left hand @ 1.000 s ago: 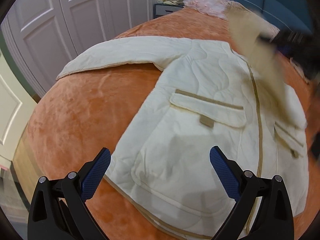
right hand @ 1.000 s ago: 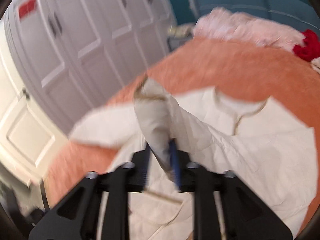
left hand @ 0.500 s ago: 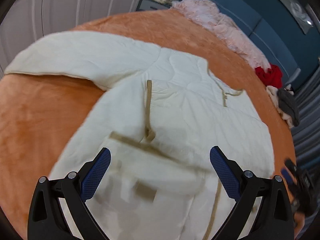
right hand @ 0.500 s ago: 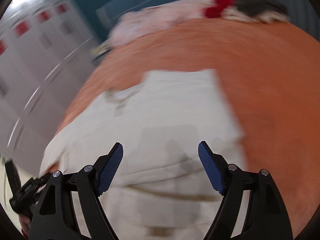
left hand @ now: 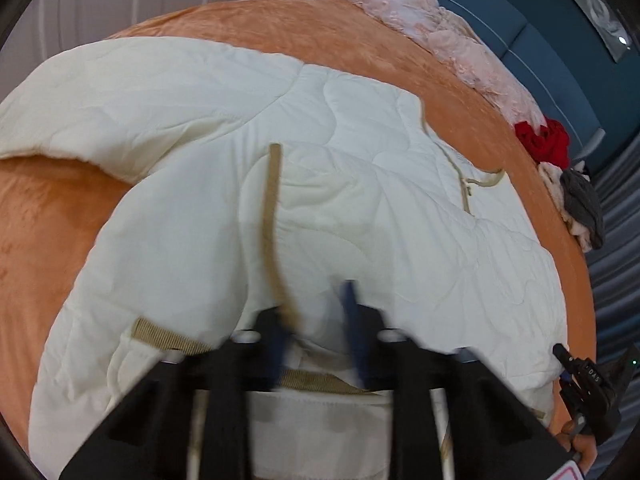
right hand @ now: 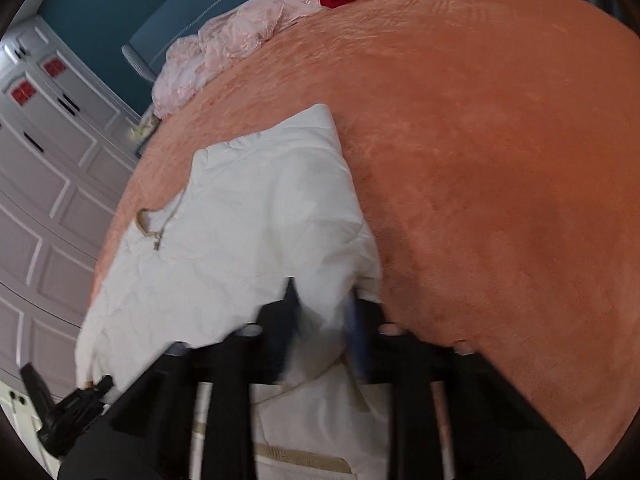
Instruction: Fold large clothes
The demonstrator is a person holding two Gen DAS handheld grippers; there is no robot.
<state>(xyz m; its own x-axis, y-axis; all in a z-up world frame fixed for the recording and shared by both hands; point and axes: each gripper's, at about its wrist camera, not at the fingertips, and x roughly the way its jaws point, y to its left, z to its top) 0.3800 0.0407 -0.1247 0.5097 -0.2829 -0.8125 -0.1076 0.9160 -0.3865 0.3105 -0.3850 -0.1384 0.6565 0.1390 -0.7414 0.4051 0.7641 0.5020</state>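
Closing on the cream jacket (left hand: 360, 208) spread over the orange bed (right hand: 500, 160): left claw (left hand: 318, 330) and right claw (right hand: 322, 328), jaws narrow, fabric between them.

Both grippers point steeply downward. The left gripper (left hand: 316, 324) has its blue-padded jaws closing, drawn near together with a fold of cream fabric between them. The right gripper (right hand: 324, 328) is closing likewise, with white cloth bunched between its pads. A bit of the person's hand (left hand: 582, 442) shows beneath the right gripper's body.
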